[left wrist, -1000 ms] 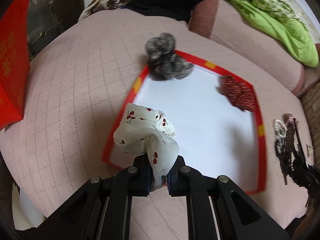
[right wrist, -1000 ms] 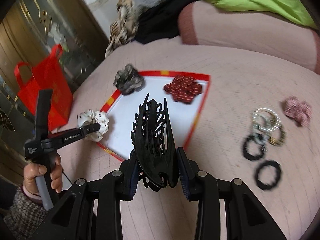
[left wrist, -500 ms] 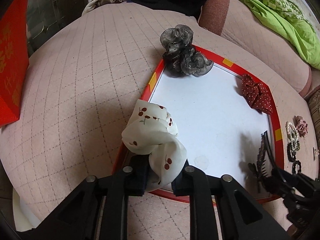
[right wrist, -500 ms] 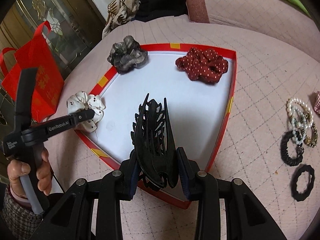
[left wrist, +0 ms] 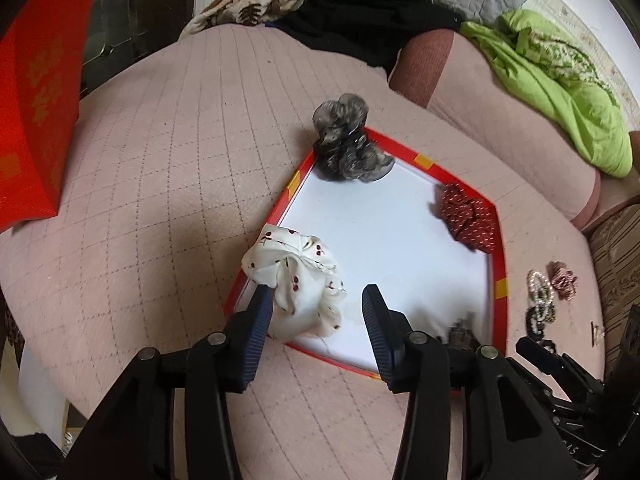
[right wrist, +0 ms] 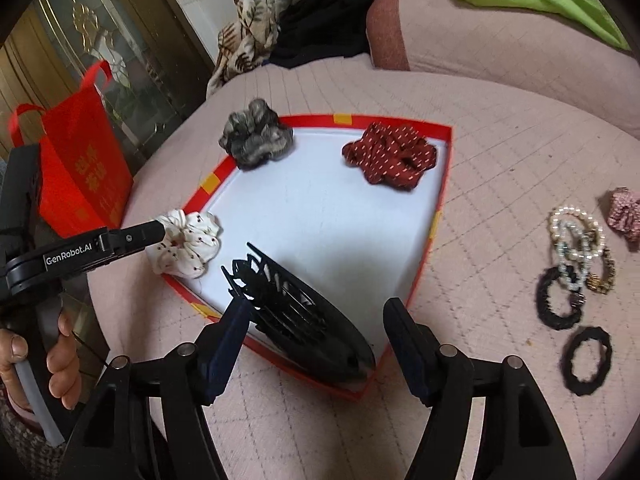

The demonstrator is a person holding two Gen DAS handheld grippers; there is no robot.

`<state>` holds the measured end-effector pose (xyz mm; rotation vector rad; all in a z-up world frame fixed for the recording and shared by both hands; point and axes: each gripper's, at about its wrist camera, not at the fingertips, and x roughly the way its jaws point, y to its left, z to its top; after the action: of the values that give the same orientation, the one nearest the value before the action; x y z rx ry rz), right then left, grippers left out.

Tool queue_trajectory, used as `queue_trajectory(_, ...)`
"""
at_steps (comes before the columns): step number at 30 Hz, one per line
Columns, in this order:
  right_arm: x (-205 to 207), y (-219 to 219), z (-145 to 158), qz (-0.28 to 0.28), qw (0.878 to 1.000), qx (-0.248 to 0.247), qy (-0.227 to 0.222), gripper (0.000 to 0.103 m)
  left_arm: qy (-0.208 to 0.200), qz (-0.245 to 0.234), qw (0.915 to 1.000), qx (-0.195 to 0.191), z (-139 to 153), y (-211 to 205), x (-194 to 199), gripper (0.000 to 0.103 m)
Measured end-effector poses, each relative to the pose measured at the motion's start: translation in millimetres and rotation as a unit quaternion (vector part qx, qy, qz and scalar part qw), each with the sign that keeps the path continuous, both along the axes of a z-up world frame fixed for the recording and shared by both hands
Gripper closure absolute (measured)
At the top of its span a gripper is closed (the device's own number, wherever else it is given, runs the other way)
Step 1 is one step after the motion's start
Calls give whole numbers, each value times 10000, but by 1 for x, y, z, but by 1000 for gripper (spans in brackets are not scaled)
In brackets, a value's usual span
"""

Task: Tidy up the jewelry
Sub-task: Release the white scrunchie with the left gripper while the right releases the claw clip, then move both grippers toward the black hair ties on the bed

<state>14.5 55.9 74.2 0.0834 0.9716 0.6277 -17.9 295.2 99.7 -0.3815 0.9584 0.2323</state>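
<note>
Both of your grippers had their jaws spread wide: the left gripper (left wrist: pixel 316 320) stood around the cherry-print scrunchie (left wrist: pixel 296 280), which lay at the near left corner of the red-rimmed tray (right wrist: pixel 440 216), and the right gripper (right wrist: pixel 316 328) straddled the black claw clip (right wrist: pixel 296 312), which rested tilted at the tray's near corner, its body over the rim. You gripped neither item. The scrunchie looked soft, light and squashy, so any pinch on a bunched fold would probably hold it; the clip seemed stiff, smooth plastic with thin teeth, likely best taken across its solid back, not by the prongs. The tray also held a grey scrunchie (right wrist: pixel 256 136) at its far left corner and a dark red dotted scrunchie (right wrist: pixel 390 156) at the far right, the white middle left bare. Outside it, on the pink quilted cushion (right wrist: pixel 500 128), lay pearl bracelets (right wrist: pixel 576 236), black hair ties (right wrist: pixel 586 354) and a small pink scrunchie (right wrist: pixel 624 216).
</note>
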Motion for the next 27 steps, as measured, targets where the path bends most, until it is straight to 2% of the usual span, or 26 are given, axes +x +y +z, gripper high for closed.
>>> queue_trajectory(6, -24, -39, 11, -167, 9997, -58, -170, 29, -204, 27, 9998, 84, 22, -19, -25, 57)
queue_trajectory(12, -64, -117, 8, -708, 9969, -173, -285, 29, -253, -206, 9994, 148, 34, -52, -40, 56)
queue_trajectory(19, -83, -186, -3, -1481, 9889, -26, -124, 29, -207, -798, 9964, 186, 35, -115, -42, 56)
queue_trajectory(24, -95, -215, -3, -1889, 9819, -49, -89, 29, -224, -1247, 9919, 75, 35, -156, -40, 56)
queue_trajectory(27, -103, -228, 5, -2043, 9786, -84, -228, 29, -227, -1509, 9883, 87, 34, -181, -35, 56)
